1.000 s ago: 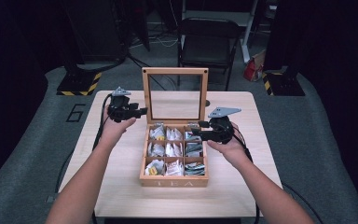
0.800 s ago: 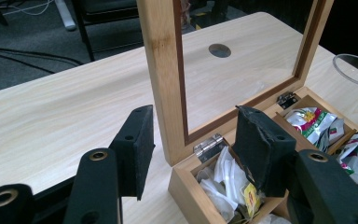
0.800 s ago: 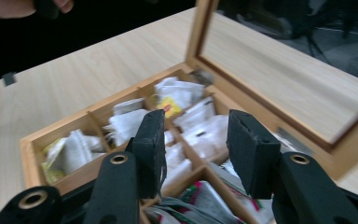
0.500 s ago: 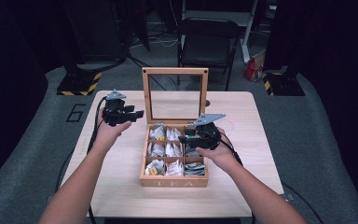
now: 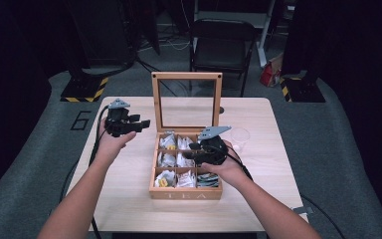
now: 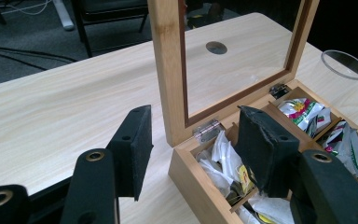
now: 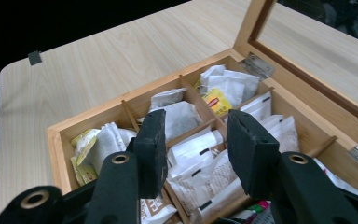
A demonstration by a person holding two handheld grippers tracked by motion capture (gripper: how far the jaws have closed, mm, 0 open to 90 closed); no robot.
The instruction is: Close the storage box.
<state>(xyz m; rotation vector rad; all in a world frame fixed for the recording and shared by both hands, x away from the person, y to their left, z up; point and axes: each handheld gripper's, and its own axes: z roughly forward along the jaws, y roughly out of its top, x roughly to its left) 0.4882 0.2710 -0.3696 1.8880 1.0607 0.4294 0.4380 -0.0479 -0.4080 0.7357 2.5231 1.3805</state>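
A wooden tea box [image 5: 185,192] stands open mid-table, its glass lid [image 5: 186,99] upright. Its compartments hold several tea bags [image 7: 179,119]. My right gripper [image 5: 195,152] hovers over the box's middle compartments, open, with nothing between its pads [image 7: 251,148]; white tea bags lie just below it. In its own view the right gripper [image 7: 200,140] points down at the box's centre. My left gripper [image 5: 140,123] is held above the table left of the box, open and empty. The left gripper [image 6: 193,140] faces the box's back left corner [image 6: 191,172] and the lid frame [image 6: 170,70].
A clear plastic cup [image 5: 239,135] stands on the table just right of the box, its rim [image 6: 345,64] showing past the lid. A small round hole [image 6: 216,47] sits in the tabletop behind the lid. A black chair [image 5: 221,47] stands beyond the table's far edge.
My right gripper has moved left from beside the box's right edge to above its compartments. The left gripper has barely shifted.
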